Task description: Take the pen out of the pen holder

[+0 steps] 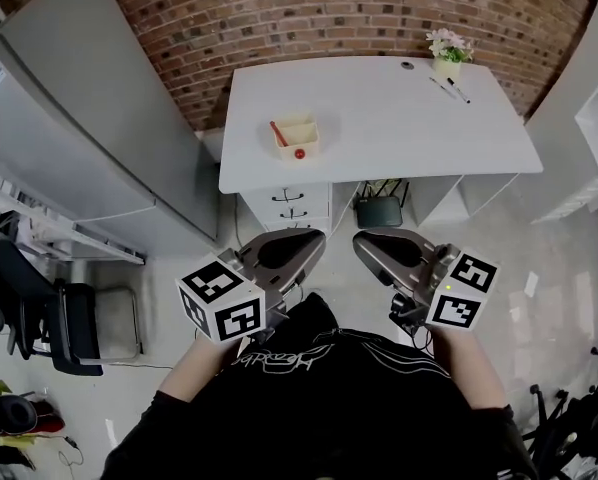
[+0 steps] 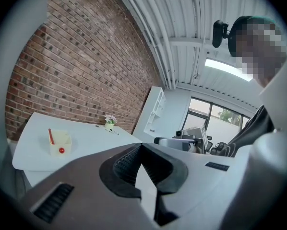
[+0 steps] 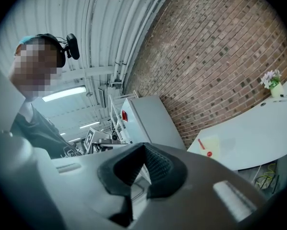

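Cream square pen holder, red pen inside, on far white desk; left gripper, right gripper near (jaws together, empty).

Brick wall red-brown, pale mortar lines. Desk plain white. Holder pale yellow, pen red, ball at holder's 6 o'clock also red. Flowers pinkish-white. Left cube, right cube: black-and-white square markers. Shirt black.

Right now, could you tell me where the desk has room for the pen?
Bare: the middle and front right of the desk, between the pen holder and the flower pot. Crowded: the back right corner, where loose pens lie beside the pot.
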Demonstrator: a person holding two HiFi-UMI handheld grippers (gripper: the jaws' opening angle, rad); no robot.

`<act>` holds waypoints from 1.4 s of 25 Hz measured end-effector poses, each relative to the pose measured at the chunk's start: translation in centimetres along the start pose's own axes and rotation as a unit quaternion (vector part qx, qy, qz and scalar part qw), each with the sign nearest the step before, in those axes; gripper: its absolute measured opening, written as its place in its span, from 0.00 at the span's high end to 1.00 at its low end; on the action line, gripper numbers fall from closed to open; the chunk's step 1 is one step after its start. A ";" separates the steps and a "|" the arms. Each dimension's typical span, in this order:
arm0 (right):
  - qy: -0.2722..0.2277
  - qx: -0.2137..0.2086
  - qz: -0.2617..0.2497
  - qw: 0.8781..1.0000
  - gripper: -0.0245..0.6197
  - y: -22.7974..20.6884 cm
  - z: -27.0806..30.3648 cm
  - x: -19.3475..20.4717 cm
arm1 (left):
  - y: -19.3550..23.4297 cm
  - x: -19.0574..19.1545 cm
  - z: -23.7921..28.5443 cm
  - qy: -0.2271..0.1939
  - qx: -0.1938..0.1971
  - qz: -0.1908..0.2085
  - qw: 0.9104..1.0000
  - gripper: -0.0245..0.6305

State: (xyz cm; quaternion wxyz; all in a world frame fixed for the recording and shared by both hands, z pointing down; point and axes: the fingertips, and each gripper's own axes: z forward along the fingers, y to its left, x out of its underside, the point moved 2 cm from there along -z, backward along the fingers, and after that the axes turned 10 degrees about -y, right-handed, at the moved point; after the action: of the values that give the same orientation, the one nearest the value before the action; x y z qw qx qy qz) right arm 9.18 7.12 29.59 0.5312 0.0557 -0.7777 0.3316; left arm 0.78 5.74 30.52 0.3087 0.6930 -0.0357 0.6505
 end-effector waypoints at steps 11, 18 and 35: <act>0.019 0.019 -0.042 0.999 0.96 -3.4 1.5 0.0 | 3.0 -0.2 2.3 0.015 -0.001 -0.006 1.000 0.96; 0.031 0.026 -0.012 0.999 0.96 -7.4 3.4 -0.3 | 7.1 -0.8 4.6 0.017 -0.007 -0.024 1.000 0.96; 0.063 0.056 0.072 0.994 0.96 -18.7 10.1 2.5 | 21.5 -0.5 8.7 0.049 -0.085 -0.001 0.995 0.96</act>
State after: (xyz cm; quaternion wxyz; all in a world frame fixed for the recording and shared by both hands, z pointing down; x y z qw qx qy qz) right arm 8.39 -12.53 38.09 0.5503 0.0087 -0.7246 0.4149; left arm -1.31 -15.95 38.60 0.3684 0.6319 -0.0747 0.6778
